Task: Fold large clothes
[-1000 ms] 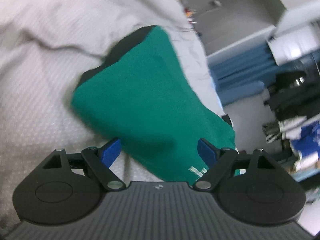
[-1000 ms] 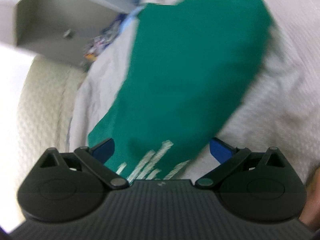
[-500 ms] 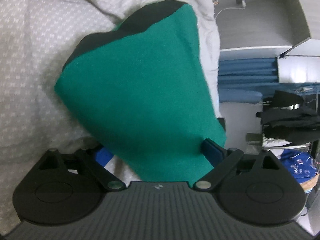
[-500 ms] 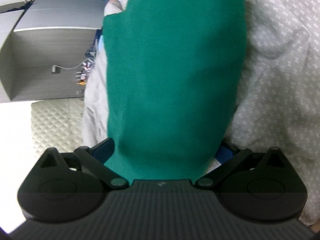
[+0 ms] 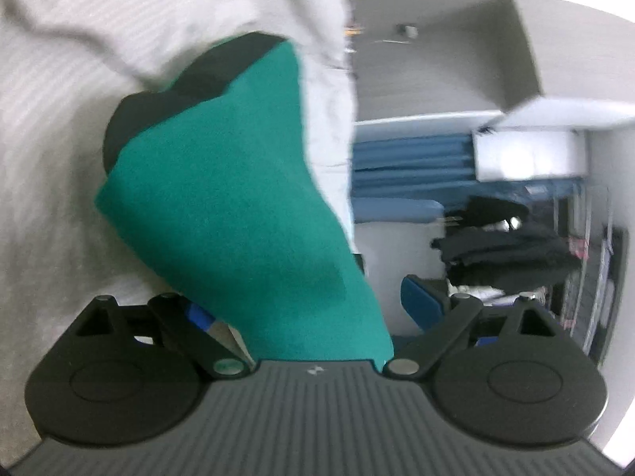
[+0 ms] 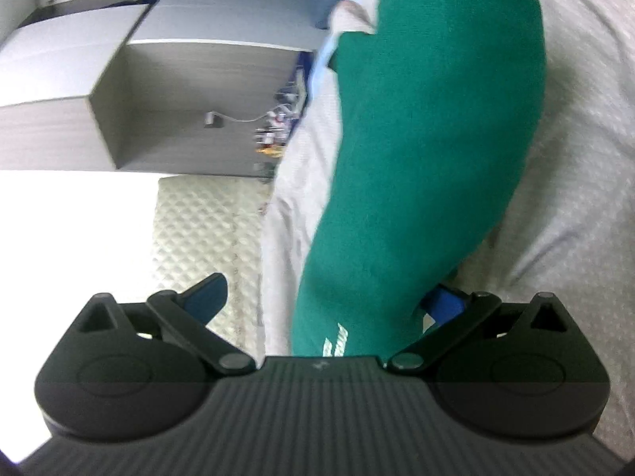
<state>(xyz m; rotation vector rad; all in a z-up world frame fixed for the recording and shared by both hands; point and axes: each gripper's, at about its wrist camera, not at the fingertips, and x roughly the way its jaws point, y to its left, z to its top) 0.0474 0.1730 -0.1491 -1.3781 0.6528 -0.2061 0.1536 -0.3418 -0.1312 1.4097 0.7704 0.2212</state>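
Left wrist view: pale grey bedspread (image 5: 51,166) fills the left side. On it lies the green garment (image 5: 222,206), folded, with a black collar or lining showing at its far end. The left hand-held gripper (image 5: 309,309) stands wide apart; its jaws have just been opening. The garment's near edge lies between the blue pads (image 5: 416,301), with the right-side pad clear of the cloth and the other half hidden under it. Right of the garment: grey cabinet (image 5: 436,67), dark clothes (image 5: 504,246).

Right wrist view: grey cabinet (image 6: 186,107) left of the garment (image 6: 428,150), which lies on the bedspread (image 6: 575,158). The right hand-held gripper (image 6: 329,301) is spread wide, cloth between the pads, not pinched.
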